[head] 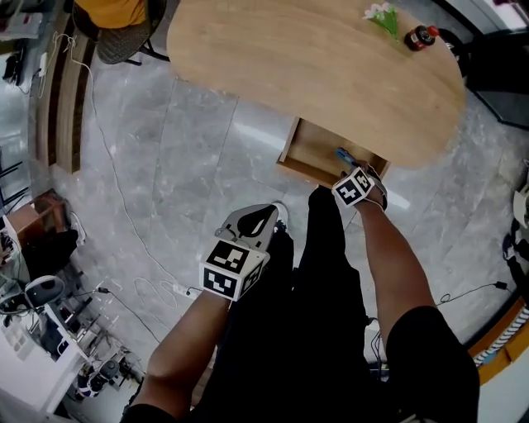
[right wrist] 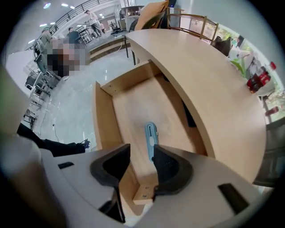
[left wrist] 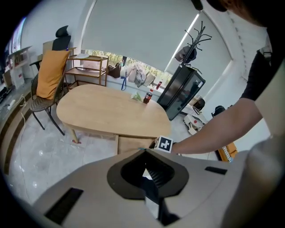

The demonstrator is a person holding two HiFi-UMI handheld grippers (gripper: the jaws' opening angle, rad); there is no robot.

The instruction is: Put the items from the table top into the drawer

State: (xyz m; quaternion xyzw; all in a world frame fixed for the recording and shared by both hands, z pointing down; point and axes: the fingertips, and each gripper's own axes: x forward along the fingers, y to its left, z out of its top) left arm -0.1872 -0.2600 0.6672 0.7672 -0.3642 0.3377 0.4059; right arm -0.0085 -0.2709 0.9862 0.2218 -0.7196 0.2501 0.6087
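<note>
Right gripper (right wrist: 141,151) hung pointing down over the open drawer (right wrist: 101,120), fingers (right wrist: 168,167) spread wide and holding nothing. A flat blue tool (right wrist: 151,136) lay loose on the drawer floor just beyond them, so that item was judged delivered. Left gripper (left wrist: 149,173) sat well back from the worktop (head: 314,58), fingers closed together with nothing seen in them; left to do were a red-capped dark bottle (head: 420,36) and a green-and-white sprig (head: 381,15) near the worktop's far right edge.
</note>
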